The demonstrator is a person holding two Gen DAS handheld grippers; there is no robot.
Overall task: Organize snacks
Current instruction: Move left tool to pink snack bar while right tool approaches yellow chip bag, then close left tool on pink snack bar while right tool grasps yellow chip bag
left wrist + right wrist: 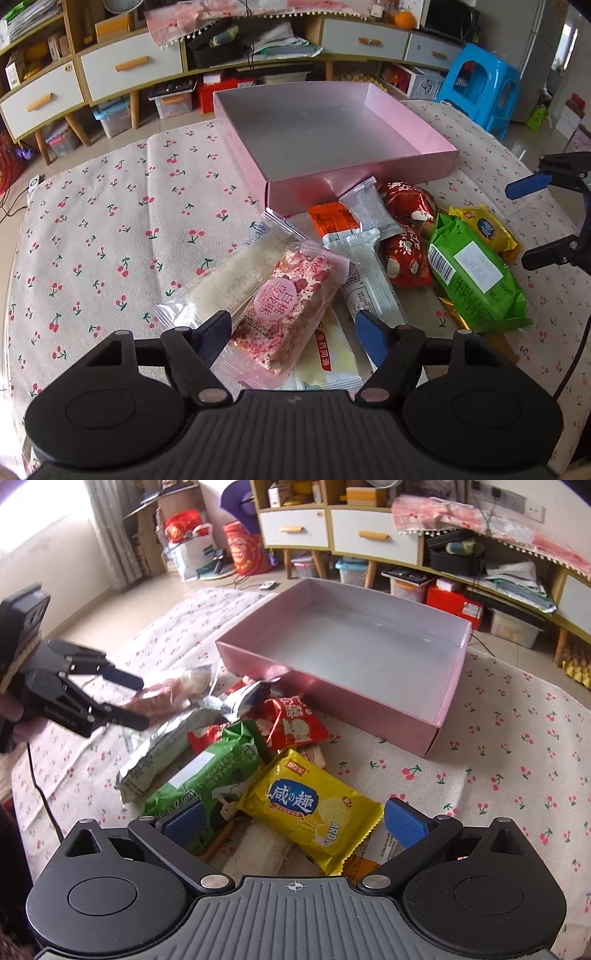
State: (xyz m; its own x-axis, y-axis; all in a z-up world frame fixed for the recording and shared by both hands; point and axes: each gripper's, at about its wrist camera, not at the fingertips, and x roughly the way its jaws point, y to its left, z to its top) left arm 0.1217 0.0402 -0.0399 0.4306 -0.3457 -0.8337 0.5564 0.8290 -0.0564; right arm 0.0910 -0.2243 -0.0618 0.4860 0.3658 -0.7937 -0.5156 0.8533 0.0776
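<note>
A cherry-print tablecloth is spread under a pile of snacks; the pink snack packet is framed by the part-open left gripper, pads apparently clear; the yellow biscuit packet lies between the wide-open right gripper; beyond both, an empty pink box is seen.

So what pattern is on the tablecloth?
Small red cherries on pale cloth, clearest in the left wrist view.

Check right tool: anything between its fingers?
Yes. In the right wrist view the yellow snack pack lies between the open right tool's fingers, overlapping the green pack; pads not touching it.
</note>
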